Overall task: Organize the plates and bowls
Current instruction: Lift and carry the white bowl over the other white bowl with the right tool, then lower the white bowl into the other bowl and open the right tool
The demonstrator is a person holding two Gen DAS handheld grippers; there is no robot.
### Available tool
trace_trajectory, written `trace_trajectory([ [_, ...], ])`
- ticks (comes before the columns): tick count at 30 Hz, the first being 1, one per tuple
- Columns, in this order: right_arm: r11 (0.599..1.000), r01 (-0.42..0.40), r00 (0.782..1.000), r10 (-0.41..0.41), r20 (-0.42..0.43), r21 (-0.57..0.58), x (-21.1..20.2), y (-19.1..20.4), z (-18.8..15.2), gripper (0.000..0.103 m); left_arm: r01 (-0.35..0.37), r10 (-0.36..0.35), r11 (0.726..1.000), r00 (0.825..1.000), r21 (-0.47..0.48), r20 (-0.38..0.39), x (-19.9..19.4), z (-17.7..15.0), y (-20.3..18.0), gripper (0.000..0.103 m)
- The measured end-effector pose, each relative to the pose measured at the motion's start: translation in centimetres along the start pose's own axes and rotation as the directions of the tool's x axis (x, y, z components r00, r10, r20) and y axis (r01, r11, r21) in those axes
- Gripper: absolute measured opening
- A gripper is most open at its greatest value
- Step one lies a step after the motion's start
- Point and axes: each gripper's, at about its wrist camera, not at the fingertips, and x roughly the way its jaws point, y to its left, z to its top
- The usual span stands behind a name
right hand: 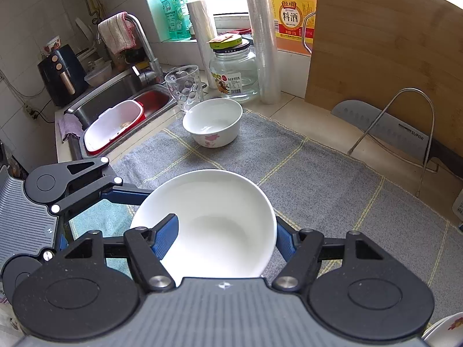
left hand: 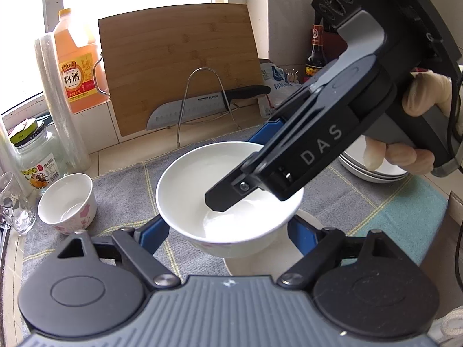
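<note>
Hand-held gripper (right hand: pixel 225 238) over grey mat (right hand: pixel 332 179)

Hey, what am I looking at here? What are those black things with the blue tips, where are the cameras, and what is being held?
These are two hand-held grabbing tools, each with a camera that looks along its two blue fingers. A person holds one in each hand; a gloved hand shows in the left tool's picture. The other picture comes from the right tool.

Both tools hold one white bowl. The left gripper clasps its sides. The right gripper pinches its wall, one finger inside and one outside.

On the grey cloth stands a small flowered bowl, and a stack of plates sits nearby. A cutting board and a knife are behind.
</note>
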Motion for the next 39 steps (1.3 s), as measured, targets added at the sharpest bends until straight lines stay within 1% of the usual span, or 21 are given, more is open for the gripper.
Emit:
trace_trajectory([
  [9,1.000,0.005,1.000,-0.005,-0.006,0.022,-0.8,0.4,-1.9,0.075,0.023,-0.023,1.000,1.000,0.005,-0.018,-0.2,-0.9,-1.1,0.088],
  [20,0.998,0.021,0.999,-0.018,-0.050,0.062,-0.5,-0.1,-4.6,0.075,0.073,-0.072,0.997,0.995,0.014,-0.070,1.0,-2.1,-2.6,0.088],
  [30,0.997,0.037,0.997,-0.033,-0.068,0.061,-0.2,-0.2,-5.5,0.075,0.089,-0.086,0.996,0.991,0.028,-0.104,1.7,-2.7,-3.0,0.088],
  [39,0.997,0.044,0.997,-0.040,-0.073,0.064,0.1,-0.3,-5.9,0.075,0.096,-0.092,0.995,0.990,0.036,-0.111,2.0,-2.6,-2.9,0.088],
])
